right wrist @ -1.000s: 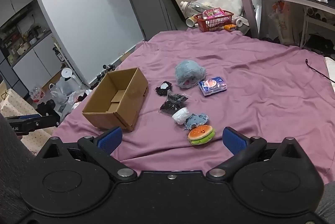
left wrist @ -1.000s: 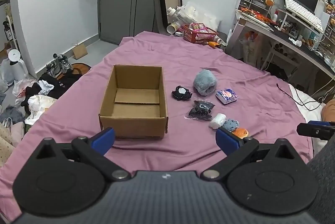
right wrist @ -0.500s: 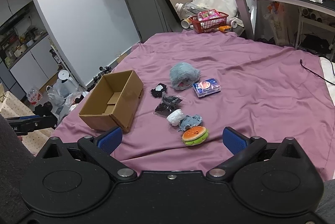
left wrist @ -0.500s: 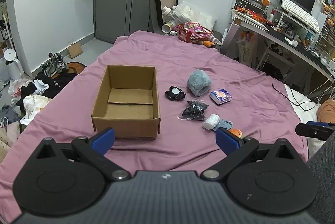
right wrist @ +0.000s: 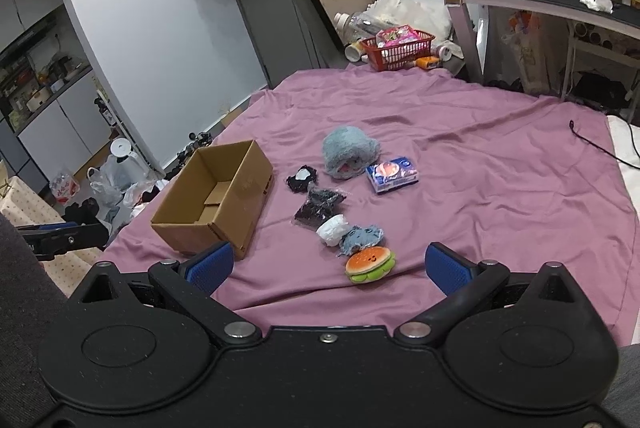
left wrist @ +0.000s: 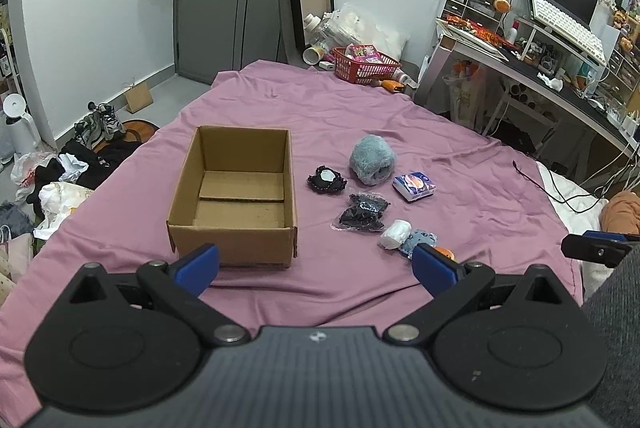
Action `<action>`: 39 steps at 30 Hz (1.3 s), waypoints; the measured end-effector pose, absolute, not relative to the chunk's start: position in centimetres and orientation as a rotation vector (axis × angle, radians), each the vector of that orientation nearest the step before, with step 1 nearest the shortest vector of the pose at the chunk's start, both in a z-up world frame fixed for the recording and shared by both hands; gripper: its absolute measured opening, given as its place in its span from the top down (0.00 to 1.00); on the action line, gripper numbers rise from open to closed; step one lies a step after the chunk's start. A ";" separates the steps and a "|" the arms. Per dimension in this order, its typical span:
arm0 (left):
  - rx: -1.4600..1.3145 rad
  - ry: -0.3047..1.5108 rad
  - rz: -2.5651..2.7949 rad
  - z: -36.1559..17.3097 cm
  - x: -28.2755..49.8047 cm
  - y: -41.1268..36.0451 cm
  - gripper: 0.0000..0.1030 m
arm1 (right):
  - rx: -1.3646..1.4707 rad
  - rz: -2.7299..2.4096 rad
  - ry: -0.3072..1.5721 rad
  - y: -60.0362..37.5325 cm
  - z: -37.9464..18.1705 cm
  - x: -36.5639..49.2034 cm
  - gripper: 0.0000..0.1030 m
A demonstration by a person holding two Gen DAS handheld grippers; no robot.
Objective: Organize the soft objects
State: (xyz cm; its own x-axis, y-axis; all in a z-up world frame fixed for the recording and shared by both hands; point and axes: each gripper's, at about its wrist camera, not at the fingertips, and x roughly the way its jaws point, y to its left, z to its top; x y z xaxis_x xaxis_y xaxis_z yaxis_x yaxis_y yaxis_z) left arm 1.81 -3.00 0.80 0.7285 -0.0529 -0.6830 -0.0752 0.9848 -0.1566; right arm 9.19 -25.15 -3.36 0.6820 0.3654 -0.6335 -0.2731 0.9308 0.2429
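Two handheld tongs w/ blue pads hover over a bed covered in a purple sheet [left wrist: 460, 163]. Left tongs [left wrist: 316, 264] are spread wide, holding nothing; right tongs [right wrist: 328, 264] likewise spread and unloaded.

Ahead of the left tongs, slightly left, sits an open cardboard box [left wrist: 236, 195], nothing visible inside. Right of the box lie the soft items: fuzzy grey-blue plush [left wrist: 372, 159] farthest, tissue pack [left wrist: 414, 185] beside it, black frilly piece [left wrist: 326, 179], black bagged item [left wrist: 364, 211], white roll [left wrist: 395, 234] touching a small grey-blue plush [right wrist: 362, 238], and a burger plush [right wrist: 370, 262] nearest the right tongs.

Risks, as judgement: white roll, small plush and burger sit tightly together, so a wide grab could pinch two at once or nudge neighbours. The bagged item's slick film may slip. Light box could slide if bumped.

Views differ: the burger is mostly hidden behind the left tongs' right pad in the left view; the right view shows it fully. The left view shows the box floor more squarely.
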 end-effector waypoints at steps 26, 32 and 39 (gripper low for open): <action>-0.179 0.755 0.011 0.9 1.7 -2.9 0.01 | 0.125 0.361 0.740 -25.3 -3.5 8.7 0.00; -0.186 0.754 0.008 0.9 1.7 -2.8 0.01 | 0.127 0.360 0.741 -25.3 -3.5 8.7 0.00; -0.194 0.746 0.003 1.3 1.7 -2.1 0.01 | 0.130 0.360 0.742 -25.4 -3.5 8.8 0.00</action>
